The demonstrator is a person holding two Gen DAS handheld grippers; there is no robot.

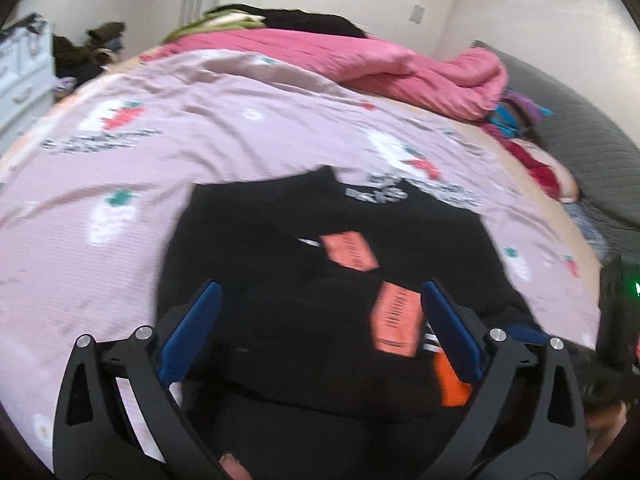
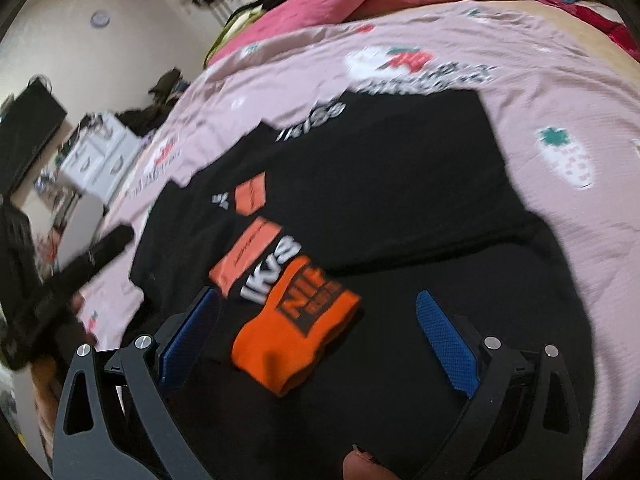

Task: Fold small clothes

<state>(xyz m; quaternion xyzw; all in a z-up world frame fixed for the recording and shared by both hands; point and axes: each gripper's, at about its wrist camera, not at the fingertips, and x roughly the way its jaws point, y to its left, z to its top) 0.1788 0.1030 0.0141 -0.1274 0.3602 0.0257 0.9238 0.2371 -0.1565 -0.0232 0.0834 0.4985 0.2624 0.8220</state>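
left hand-held gripper (image 1: 320, 312) agape, empty | right hand-held gripper (image 2: 320, 320) agape | black shirt (image 2: 380, 168) on bedsheet (image 1: 200, 140)

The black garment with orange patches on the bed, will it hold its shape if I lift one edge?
Probably not: the black garment with orange patches lies flat in soft folds, so it should droop. It looks thin, likely light. On the wrinkled pink bedsheet, pushing may bunch it.

Pink quilt (image 1: 420, 76) heaped beyond bare sheet (image 1: 200, 132)
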